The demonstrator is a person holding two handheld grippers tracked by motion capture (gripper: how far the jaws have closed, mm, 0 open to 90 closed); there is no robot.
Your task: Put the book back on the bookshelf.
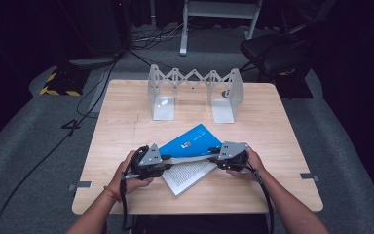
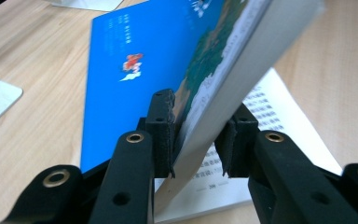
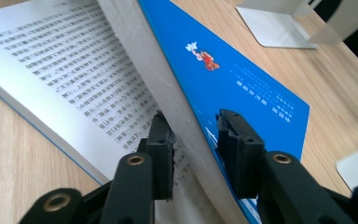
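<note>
Right now an open book (image 1: pixel 187 161) lies on the near middle of the wooden table (image 1: pixel 126 122), held between the two grippers. The left gripper (image 1: pixel 152 163) is clamped on a thick block of raised pages from the book's left side; in the left gripper view its pads (image 2: pixel 163 135) press the blue cover on one face and the page block on the other. The right gripper (image 1: pixel 228 156) is clamped on the same block from the opposite side, one jaw on the printed page and one on the cover. The rest of the pages lie flat below, text showing. Beyond the book, well apart, stands a grey expandable bookend rack (image 1: pixel 195 92) near the far edge. Both hands come from the near edge, the left hand (image 1: pixel 129 175) and right hand (image 1: pixel 251 163) wrapped around the gripper bodies, facing each other.
</note>
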